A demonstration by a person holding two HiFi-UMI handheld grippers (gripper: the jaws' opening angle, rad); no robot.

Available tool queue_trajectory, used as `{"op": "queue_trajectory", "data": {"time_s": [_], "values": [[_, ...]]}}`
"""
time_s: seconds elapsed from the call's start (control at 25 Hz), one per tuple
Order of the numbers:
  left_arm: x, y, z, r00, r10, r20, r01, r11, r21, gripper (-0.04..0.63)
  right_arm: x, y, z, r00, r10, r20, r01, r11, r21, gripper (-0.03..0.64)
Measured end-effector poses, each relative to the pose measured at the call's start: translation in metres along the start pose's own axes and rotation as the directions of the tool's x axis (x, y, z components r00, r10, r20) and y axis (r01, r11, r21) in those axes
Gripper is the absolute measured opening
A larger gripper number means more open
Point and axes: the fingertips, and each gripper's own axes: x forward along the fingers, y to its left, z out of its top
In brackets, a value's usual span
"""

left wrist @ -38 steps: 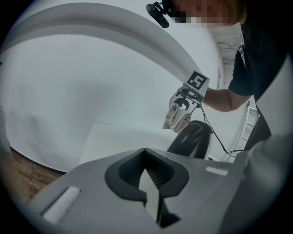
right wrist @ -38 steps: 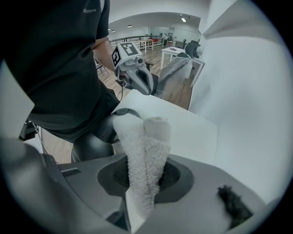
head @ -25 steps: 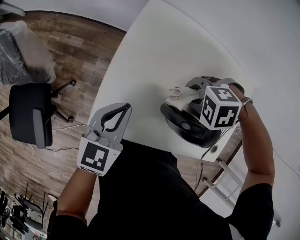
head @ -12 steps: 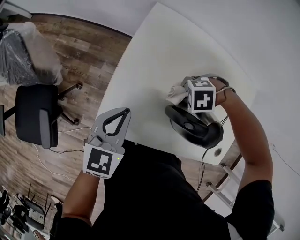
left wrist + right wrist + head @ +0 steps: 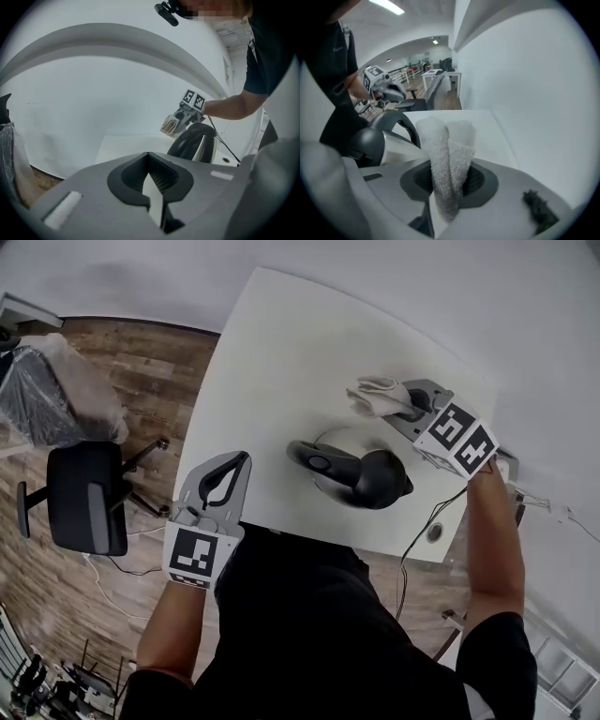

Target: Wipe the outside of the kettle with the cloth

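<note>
The kettle (image 5: 354, 474), steel-bodied with a black lid and handle, stands near the front edge of the white table (image 5: 281, 362); it also shows in the left gripper view as the kettle (image 5: 197, 143) and in the right gripper view as the kettle (image 5: 382, 140). My right gripper (image 5: 398, 402) is just beyond its far right side, shut on a rolled white cloth (image 5: 373, 395). The cloth (image 5: 446, 145) sticks up between the jaws of the right gripper (image 5: 449, 185). My left gripper (image 5: 225, 479) hovers at the table's front left edge, shut and empty, well apart from the kettle.
A black cable (image 5: 439, 514) runs from the kettle over the table's front right edge, next to a round cable hole (image 5: 433, 532). A black office chair (image 5: 84, 498) and a plastic-wrapped item (image 5: 56, 395) stand on the wood floor to the left. A white wall lies behind the table.
My right gripper has carried the cloth from over the kettle's top to its far right side. The head view has shifted, so the whole kettle shows. The left gripper has barely moved.
</note>
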Motion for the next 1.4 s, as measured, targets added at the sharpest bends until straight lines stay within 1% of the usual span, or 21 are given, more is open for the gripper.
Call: {"op": "queue_trajectory", "data": {"time_s": [0.04, 0.08, 0.12, 0.16, 0.2, 0.24, 0.32, 0.4, 0.48, 0.56, 0.64, 0.76, 0.84, 0.92, 1.04, 1.12, 1.2, 1.28, 1.4], "values": [[0.002, -0.001, 0.002, 1.000, 0.010, 0.008, -0.010, 0.999, -0.046, 0.006, -0.015, -0.005, -0.007, 0.998, -0.052, 0.045, 0.049, 0.996, 0.080, 0.103], [0.004, 0.000, 0.004, 1.000, 0.025, 0.016, -0.023, 0.994, -0.106, 0.006, -0.031, -0.008, -0.016, 0.991, -0.107, 0.084, 0.092, 0.981, 0.170, 0.103], [0.005, 0.002, 0.006, 0.999, 0.042, 0.020, -0.039, 0.986, -0.160, 0.006, -0.047, -0.010, -0.025, 0.981, -0.158, 0.114, 0.124, 0.957, 0.261, 0.103], [0.006, 0.003, 0.008, 0.998, 0.057, 0.021, -0.052, 0.980, -0.190, 0.006, -0.063, -0.010, -0.035, 0.970, -0.201, 0.133, 0.145, 0.928, 0.344, 0.103], [0.007, 0.001, 0.011, 0.998, 0.064, 0.019, -0.059, 0.979, -0.194, 0.006, -0.078, -0.008, -0.046, 0.961, -0.237, 0.143, 0.158, 0.895, 0.416, 0.103], [0.008, -0.003, 0.015, 0.998, 0.061, 0.016, -0.057, 0.982, -0.180, 0.006, -0.091, -0.003, -0.056, 0.952, -0.267, 0.148, 0.168, 0.863, 0.476, 0.103], [0.014, -0.011, 0.026, 0.999, 0.031, 0.011, -0.029, 0.992, -0.122, 0.006, -0.110, 0.009, -0.073, 0.936, -0.318, 0.151, 0.182, 0.804, 0.565, 0.103], [0.021, -0.016, 0.038, 1.000, -0.016, 0.005, 0.016, 0.999, -0.046, 0.006, -0.115, 0.024, -0.085, 0.926, -0.351, 0.139, 0.192, 0.755, 0.627, 0.103], [0.029, -0.020, 0.045, 0.997, -0.075, -0.005, 0.075, 0.997, 0.025, 0.006, -0.114, 0.041, -0.094, 0.925, -0.365, 0.107, 0.202, 0.710, 0.674, 0.103], [0.036, -0.026, 0.051, 0.989, -0.146, -0.011, 0.146, 0.987, 0.071, 0.006, -0.115, 0.051, -0.098, 0.915, -0.395, 0.077, 0.224, 0.659, 0.718, 0.103], [0.037, -0.027, 0.052, 0.977, -0.211, -0.020, 0.212, 0.971, 0.111, 0.006, -0.119, 0.055, -0.095, 0.900, -0.434, 0.043, 0.257, 0.608, 0.751, 0.103], [0.028, -0.012, 0.045, 0.960, -0.276, -0.039, 0.279, 0.948, 0.156, 0.006, -0.123, 0.060, -0.083, 0.884, -0.466, -0.027, 0.317, 0.556, 0.768, 0.103], [0.024, 0.001, 0.044, 0.948, -0.317, -0.034, 0.318, 0.931, 0.177, 0.006, -0.126, 0.064, -0.070, 0.874, -0.480, -0.080, 0.365, 0.539, 0.759, 0.103], [0.017, 0.008, 0.043, 0.932, -0.362, -0.027, 0.360, 0.914, 0.188, 0.006, -0.127, 0.071, -0.055, 0.863, -0.486, -0.140, 0.420, 0.533, 0.735, 0.103], [0.001, 0.016, 0.038, 0.906, -0.421, -0.030, 0.418, 0.886, 0.202, 0.006, -0.126, 0.079, -0.032, 0.850, -0.471, -0.236, 0.488, 0.535, 0.690, 0.103], [-0.012, 0.027, 0.031, 0.894, -0.446, -0.028, 0.442, 0.873, 0.208, 0.006, -0.123, 0.081, -0.019, 0.847, -0.447, -0.289, 0.513, 0.542, 0.665, 0.103], [-0.024, 0.040, 0.025, 0.890, -0.456, -0.019, 0.450, 0.870, 0.203, 0.006, -0.119, 0.084, -0.011, 0.843, -0.420, -0.336, 0.530, 0.544, 0.650, 0.103], [-0.033, 0.053, 0.022, 0.890, -0.456, -0.002, 0.447, 0.871, 0.205, 0.008, -0.115, 0.086, -0.004, 0.835, -0.400, -0.378, 0.548, 0.544, 0.635, 0.103], [-0.039, 0.067, 0.022, 0.889, -0.457, 0.022, 0.441, 0.870, 0.221, 0.008, -0.109, 0.085, 0.014, 0.826, -0.384, -0.413, 0.564, 0.553, 0.613, 0.103]]}}
